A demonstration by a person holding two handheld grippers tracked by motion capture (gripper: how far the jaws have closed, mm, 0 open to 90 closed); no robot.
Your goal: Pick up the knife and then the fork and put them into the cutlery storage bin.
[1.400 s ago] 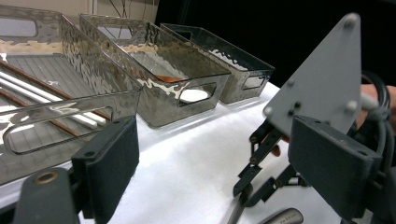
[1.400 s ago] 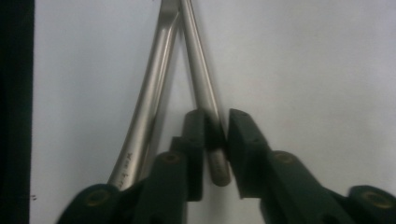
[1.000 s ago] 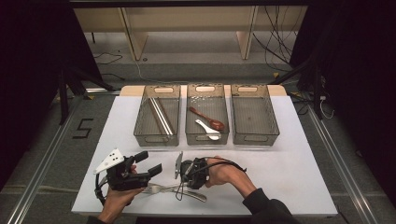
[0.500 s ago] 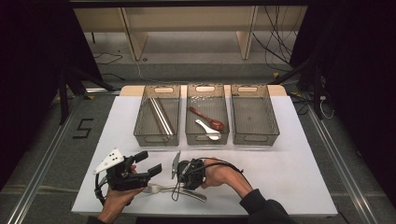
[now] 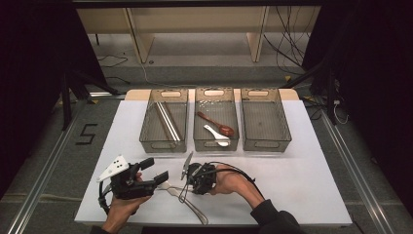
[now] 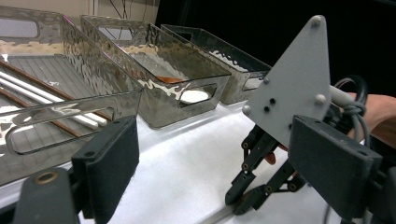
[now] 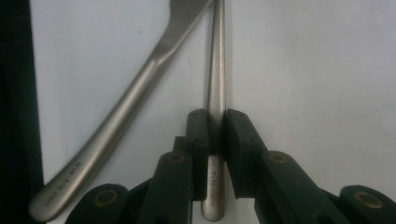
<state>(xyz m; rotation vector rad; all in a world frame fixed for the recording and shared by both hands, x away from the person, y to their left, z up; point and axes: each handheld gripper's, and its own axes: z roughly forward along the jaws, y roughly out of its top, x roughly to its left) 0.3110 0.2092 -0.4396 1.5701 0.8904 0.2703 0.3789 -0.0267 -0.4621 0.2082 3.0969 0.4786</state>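
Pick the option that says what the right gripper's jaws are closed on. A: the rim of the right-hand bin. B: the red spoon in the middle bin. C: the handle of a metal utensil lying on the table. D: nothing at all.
C: in the right gripper view the right gripper has its pads pressed on either side of a straight metal utensil handle that lies on the white table, beside a second utensil.

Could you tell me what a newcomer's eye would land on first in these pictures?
Most likely the right gripper at the table's near edge, its jaws having just been closing on a metal utensil handle, with a second metal utensil lying slanted beside it. Next, the three clear bins in a row farther back, the middle one holding a brown spoon and a white spoon.
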